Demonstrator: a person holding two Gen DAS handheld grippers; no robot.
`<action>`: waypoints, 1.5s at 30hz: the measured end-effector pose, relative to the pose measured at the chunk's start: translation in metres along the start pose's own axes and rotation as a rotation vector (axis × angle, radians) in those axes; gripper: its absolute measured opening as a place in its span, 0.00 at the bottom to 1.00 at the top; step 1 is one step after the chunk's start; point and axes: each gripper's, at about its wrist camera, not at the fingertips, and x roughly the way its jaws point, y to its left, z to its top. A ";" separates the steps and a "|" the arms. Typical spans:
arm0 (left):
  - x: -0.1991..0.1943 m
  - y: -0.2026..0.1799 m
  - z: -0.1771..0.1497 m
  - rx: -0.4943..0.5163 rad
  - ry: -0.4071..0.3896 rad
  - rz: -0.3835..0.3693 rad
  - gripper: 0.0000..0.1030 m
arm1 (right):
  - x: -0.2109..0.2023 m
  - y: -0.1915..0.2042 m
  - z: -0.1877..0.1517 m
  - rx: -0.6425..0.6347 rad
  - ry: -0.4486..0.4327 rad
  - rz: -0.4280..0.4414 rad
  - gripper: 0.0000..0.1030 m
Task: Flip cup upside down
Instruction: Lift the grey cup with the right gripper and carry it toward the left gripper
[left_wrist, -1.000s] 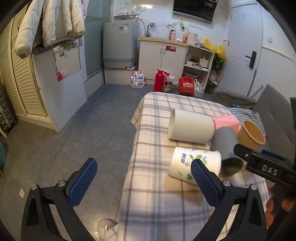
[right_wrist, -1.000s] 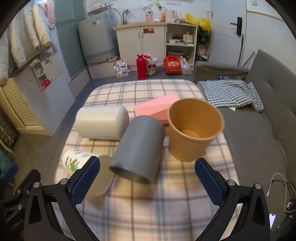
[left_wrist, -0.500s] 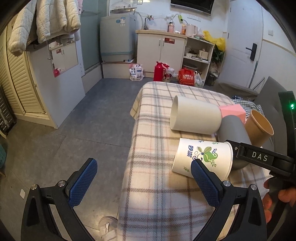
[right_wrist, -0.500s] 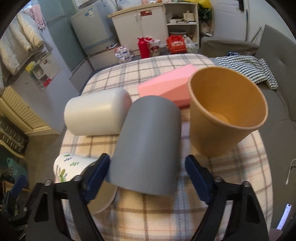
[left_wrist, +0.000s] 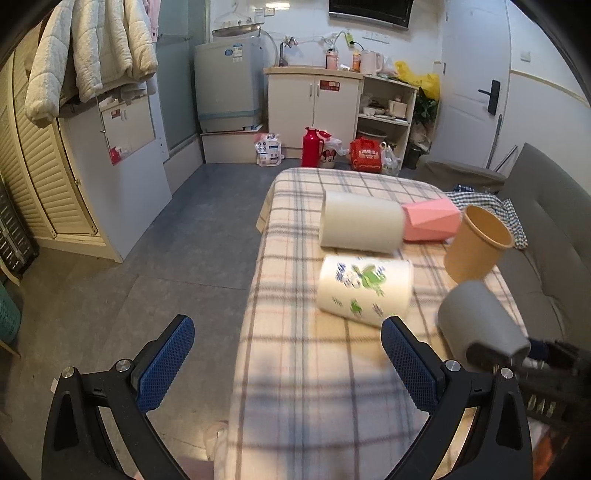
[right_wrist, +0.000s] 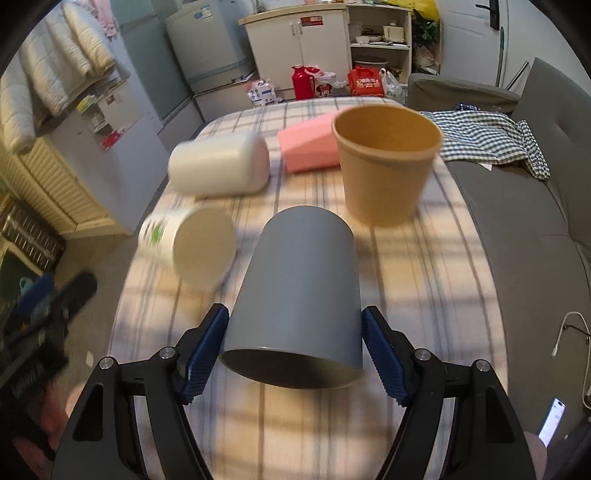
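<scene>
Right gripper (right_wrist: 294, 354) with its jaws pinching the grey cup (right_wrist: 299, 295) across the body near the open rim, the mouth facing the camera and the closed base pointing away; in the left wrist view the same cup appears raised above the plaid-covered worktop (left_wrist: 314, 387). Left gripper (left_wrist: 288, 365) with jaws spread and holding nothing, poised off the near left edge. Risk, as a judgement: the smooth cup wall could slip between the blue pads during rotation, since the grip sits close to the rim; a wide swing could also knock the upright brown paper cup (right_wrist: 386, 166) just beyond it, or set the printed paper cup (right_wrist: 192, 247) rolling. Count: five vessels in all, namely one grey cup, one brown paper cup, one printed paper cup on its side, one white cup (right_wrist: 219, 168) on its side, and one pink faceted cup (right_wrist: 308, 147) on its side.
</scene>
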 end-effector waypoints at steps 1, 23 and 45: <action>-0.003 -0.001 -0.002 0.000 -0.001 -0.001 1.00 | -0.005 -0.002 -0.009 -0.009 0.004 -0.001 0.72; -0.047 -0.051 -0.020 0.085 0.028 -0.056 1.00 | -0.044 -0.006 -0.066 -0.055 0.038 0.092 0.88; 0.004 -0.143 -0.015 0.145 0.270 -0.174 1.00 | -0.073 -0.129 -0.034 0.028 -0.067 -0.137 0.89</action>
